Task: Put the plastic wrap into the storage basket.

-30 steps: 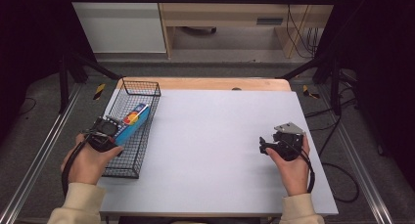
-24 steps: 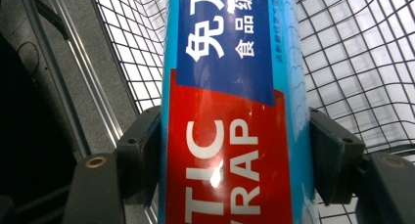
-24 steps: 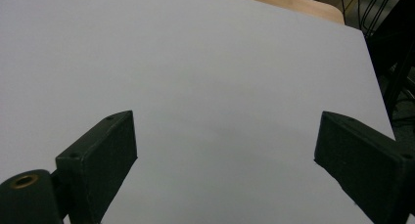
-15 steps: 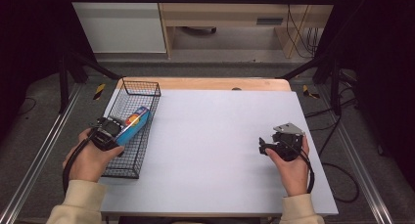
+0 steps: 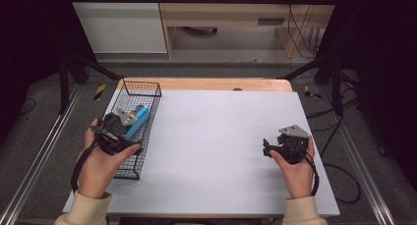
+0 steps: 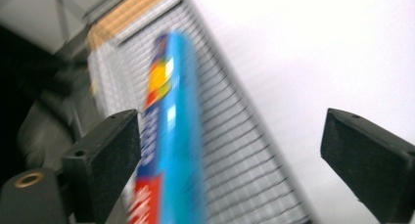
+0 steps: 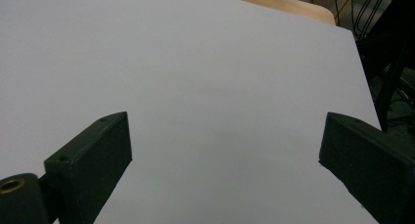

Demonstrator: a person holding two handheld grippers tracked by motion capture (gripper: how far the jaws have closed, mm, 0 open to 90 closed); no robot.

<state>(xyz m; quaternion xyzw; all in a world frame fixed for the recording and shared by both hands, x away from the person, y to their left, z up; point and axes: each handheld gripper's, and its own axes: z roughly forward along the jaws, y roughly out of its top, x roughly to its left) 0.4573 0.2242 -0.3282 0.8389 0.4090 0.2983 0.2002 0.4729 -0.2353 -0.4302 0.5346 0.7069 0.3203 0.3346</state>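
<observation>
Since a second ago, the left tool (image 5: 129,145) has drawn back toward the person's side of the wire basket (image 5: 147,131) and no longer covers the blue box (image 5: 136,122), which now lies bare inside. The right tool (image 5: 268,147) has kept its place over the white desk (image 5: 216,136).

In the left gripper view the left tool's jaws stand wide apart with nothing between them; the box, a long blue carton with red, yellow and orange print, runs along the basket floor close to the left jaw, though motion blur hides whether they touch. The right tool's jaws are likewise spread wide over bare desk, holding nothing.

The box sits in the basket's far half, lengthwise, near the middle of the mesh floor. It looks like a light cardboard carton of the kind that holds a roll of wrap: stiff along its length, smooth and perhaps a little slippery on its printed faces, and likely to dent under a hard squeeze. Its middle, taken across the narrow width, seems the best hold, as an end grip would probably let it tip.
</observation>
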